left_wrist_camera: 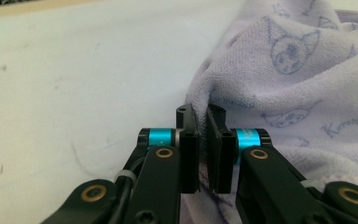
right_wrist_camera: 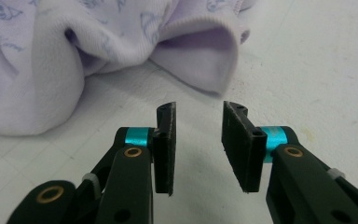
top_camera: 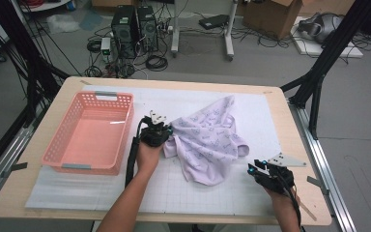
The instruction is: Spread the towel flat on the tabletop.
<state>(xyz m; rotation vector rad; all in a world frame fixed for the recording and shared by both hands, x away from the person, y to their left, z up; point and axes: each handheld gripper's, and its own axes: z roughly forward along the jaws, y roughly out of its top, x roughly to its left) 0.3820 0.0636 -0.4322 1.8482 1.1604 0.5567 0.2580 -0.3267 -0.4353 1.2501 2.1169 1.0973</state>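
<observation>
the lilac towel (top_camera: 207, 140) lies crumpled in the middle of the table (top_camera: 270, 212), just right of the pink basket (top_camera: 91, 133). the left gripper (top_camera: 166, 131) sits at the towel's left edge, its jaws clenched on a fold of the cloth there, as the left gripper view shows. the right gripper (top_camera: 252, 168) rests near the towel's lower right corner, well short of it, its jaws released with nothing between them; in the right gripper view the nearest flap (right_wrist_camera: 205, 60) lies straight ahead and a little up from the jaws, so that hand likely goes forward to pinch it
</observation>
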